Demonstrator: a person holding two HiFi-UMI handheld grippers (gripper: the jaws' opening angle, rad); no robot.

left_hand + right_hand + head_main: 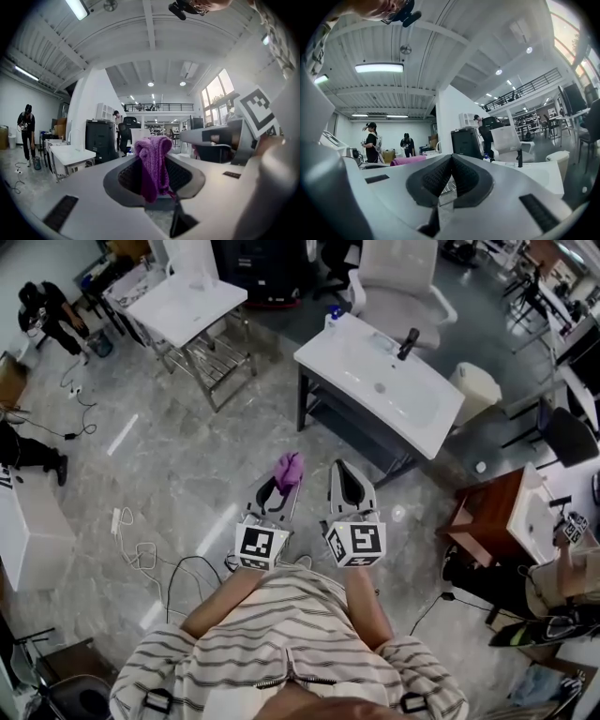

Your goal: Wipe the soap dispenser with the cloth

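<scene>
Soap dispenser (333,315) tiny, probably blue-topped, shape unclear; cloth (153,164) pinched part hidden inside left claw (278,493).

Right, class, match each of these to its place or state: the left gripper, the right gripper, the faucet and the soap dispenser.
Things:
1. left gripper
2. right gripper
3. faucet
4. soap dispenser

Places and states:
A. black, upright on the sink counter
B. shut, with nothing between its jaws
C. standing at a corner of the sink counter
D. shut on the purple cloth

Pairs: 1-D, 2-B, 3-A, 4-C.
</scene>
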